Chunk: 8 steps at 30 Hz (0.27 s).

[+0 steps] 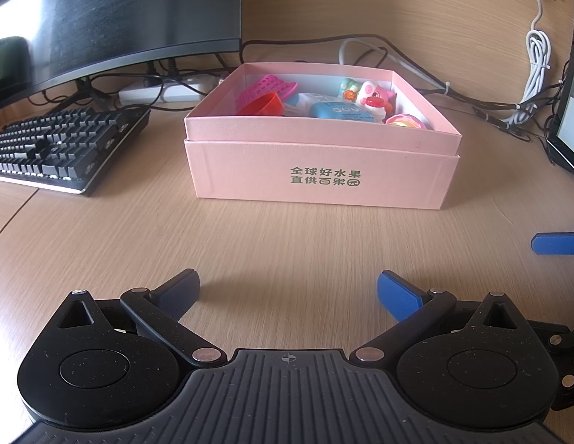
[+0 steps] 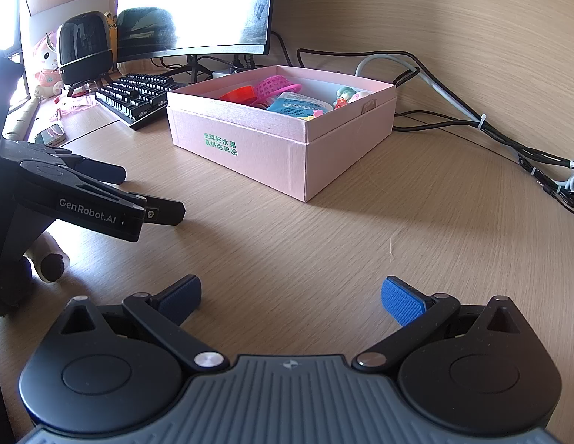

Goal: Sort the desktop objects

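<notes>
Fingers of the left gripper (image 1: pixel 288 293) and right gripper (image 2: pixel 291 298) stood spread wide, holding nothing, above bare desk (image 1: pixel 287 236). Pink box (image 1: pixel 320 170) sat ahead, beside the keyboard (image 1: pixel 61 144), holding toys (image 1: pixel 368 98) and a red scoop (image 1: pixel 263 103).

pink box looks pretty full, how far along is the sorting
Looks mostly done: the pink box already holds the red scoop, magenta basket, blue packet and toy figures. Nothing is in hand: the left gripper and right gripper are both open and empty. No loose items show on the desk in front of the box.
</notes>
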### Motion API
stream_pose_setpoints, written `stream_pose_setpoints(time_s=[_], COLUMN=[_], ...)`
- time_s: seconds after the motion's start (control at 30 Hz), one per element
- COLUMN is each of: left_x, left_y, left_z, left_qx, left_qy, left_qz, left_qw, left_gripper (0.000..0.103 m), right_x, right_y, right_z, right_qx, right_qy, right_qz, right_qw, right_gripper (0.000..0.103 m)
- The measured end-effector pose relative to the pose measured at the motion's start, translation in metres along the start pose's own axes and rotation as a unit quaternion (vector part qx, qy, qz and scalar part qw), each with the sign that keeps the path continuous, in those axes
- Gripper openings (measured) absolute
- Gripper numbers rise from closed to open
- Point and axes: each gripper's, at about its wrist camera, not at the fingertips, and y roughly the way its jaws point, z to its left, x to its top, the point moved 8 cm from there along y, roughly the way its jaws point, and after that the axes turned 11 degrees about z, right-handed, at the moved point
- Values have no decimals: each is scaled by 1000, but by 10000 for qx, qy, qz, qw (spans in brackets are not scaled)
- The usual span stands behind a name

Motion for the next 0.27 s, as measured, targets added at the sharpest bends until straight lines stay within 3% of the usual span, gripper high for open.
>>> stream_pose_setpoints(time_s=[0.27], left_x=[0], left_y=[0], left_z=[-1], left_qx=[-14], left_qy=[-8], left_qz=[-4], left_qw=[10000], left_gripper=[103], right_x=[0], right_y=[0], right_z=[0], right_qx=[0], right_qy=[-1], right_qz=[1], right_qw=[10000], right_gripper=[103])
